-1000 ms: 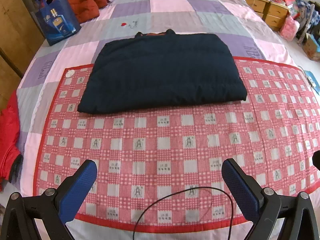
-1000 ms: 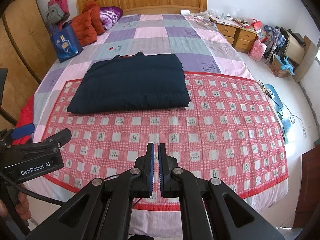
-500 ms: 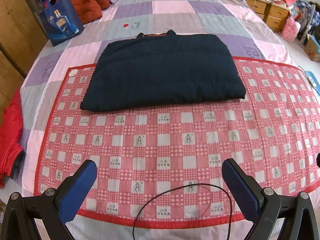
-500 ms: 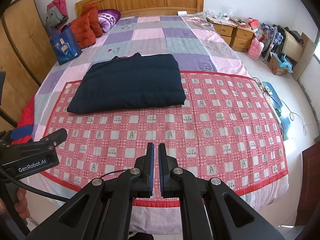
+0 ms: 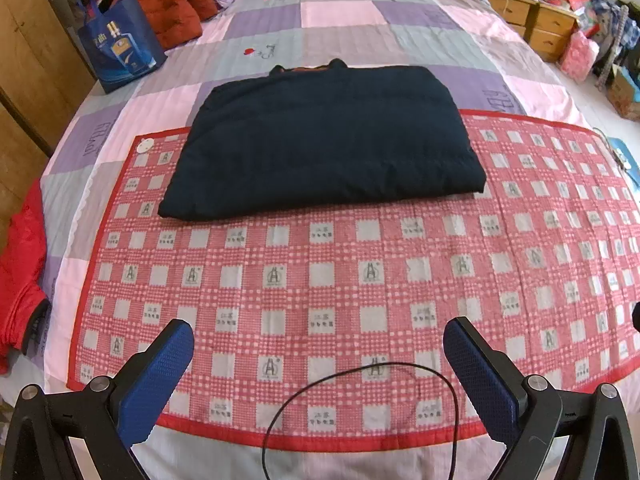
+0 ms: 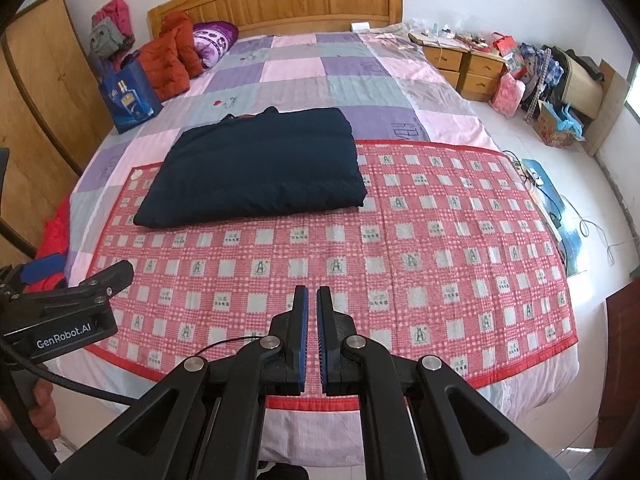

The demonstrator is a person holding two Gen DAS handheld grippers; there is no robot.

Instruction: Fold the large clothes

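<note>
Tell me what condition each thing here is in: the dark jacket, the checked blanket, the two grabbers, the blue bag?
Dark jacket: folded into a flat rectangle.
Checked blanket: spread flat on the bed.
Left gripper: open, empty.
Right gripper: shut, empty.
Blue bag: standing upright.

Before you the folded jacket [image 5: 324, 144] lies on the far left part of the checked mat [image 5: 360, 280], which covers the near bed [image 6: 400, 92]; a bag [image 5: 120, 48] stands far left; drawers [image 6: 464, 64] stand far right.
</note>
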